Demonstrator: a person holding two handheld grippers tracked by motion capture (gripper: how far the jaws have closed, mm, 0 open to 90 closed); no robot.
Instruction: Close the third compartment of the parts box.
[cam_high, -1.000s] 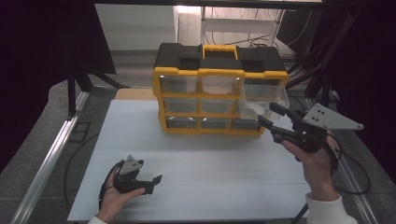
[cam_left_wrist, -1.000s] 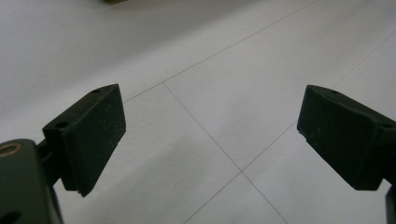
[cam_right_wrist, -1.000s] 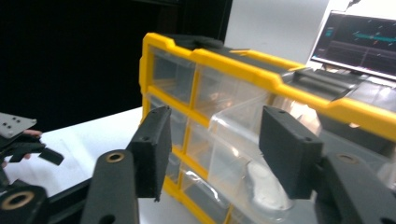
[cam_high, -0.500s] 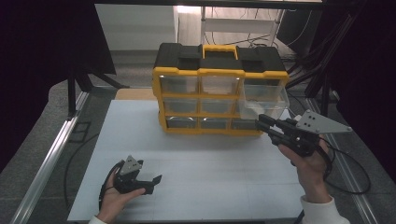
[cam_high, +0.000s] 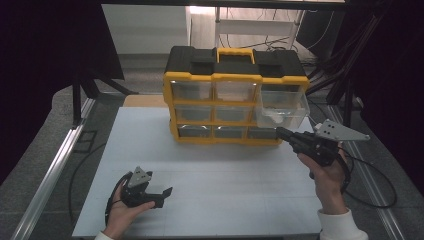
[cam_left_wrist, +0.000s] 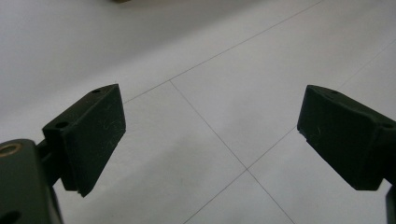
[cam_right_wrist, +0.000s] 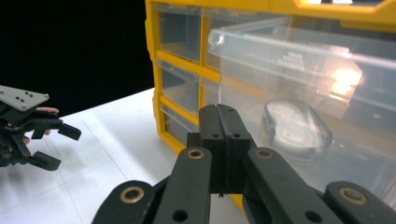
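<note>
A yellow and black drawer organizer (cam_high: 235, 95) stands at the back of the white table. Its top right clear drawer (cam_high: 282, 107) is pulled out, and a rounded clear-white object (cam_right_wrist: 296, 130) lies inside it. My right gripper (cam_high: 280, 133) is level, just below and in front of that drawer. Its jaws (cam_right_wrist: 219, 123) have just been closing and now meet, with nothing between them. My left gripper (cam_high: 164, 197) rests in a hand near the table's front left. Its jaws (cam_left_wrist: 210, 135) stand wide open over the bare table surface.
The white table top (cam_high: 225, 170) has thin grid lines. A metal rail (cam_high: 55, 165) runs along its left side, and dark cables (cam_high: 370, 190) lie to the right. The organizer's other drawers (cam_high: 220, 114) are pushed in. Beyond the table it is dark.
The right gripper has sunk and shifted left toward the organizer's lower right corner, and its jaws went from spread to closed. The left hand has not moved.
</note>
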